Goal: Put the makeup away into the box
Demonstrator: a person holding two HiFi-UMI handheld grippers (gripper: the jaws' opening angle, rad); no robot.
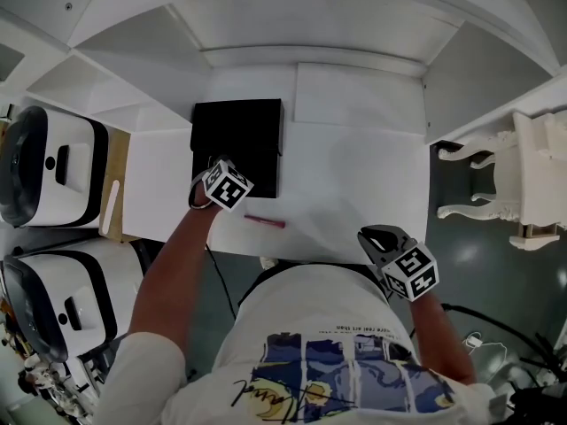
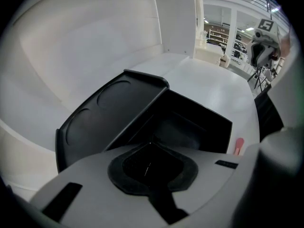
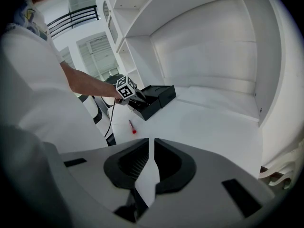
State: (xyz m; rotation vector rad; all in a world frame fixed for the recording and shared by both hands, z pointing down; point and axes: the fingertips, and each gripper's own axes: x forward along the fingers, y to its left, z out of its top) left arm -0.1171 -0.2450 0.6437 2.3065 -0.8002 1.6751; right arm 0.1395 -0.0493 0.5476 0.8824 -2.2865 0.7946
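Note:
An open black box (image 1: 237,140) stands on the white table (image 1: 354,175), its lid (image 2: 109,113) folded back at the left in the left gripper view. My left gripper (image 1: 211,172) points steeply down over the box's near part, its jaws shut, and I see nothing between them; the dark inside of the box (image 2: 190,127) fills the space ahead. A pink makeup stick (image 1: 264,222) lies on the table just in front of the box, also seen as the pink stick (image 3: 131,126). My right gripper (image 1: 377,236) hovers at the table's near right edge, jaws together, empty.
White shelf walls (image 1: 292,25) enclose the table at the back and sides. A white ornate chair (image 1: 514,184) stands to the right. Two white and black machines (image 1: 44,166) sit at the left. A cable (image 1: 213,273) hangs below the left arm.

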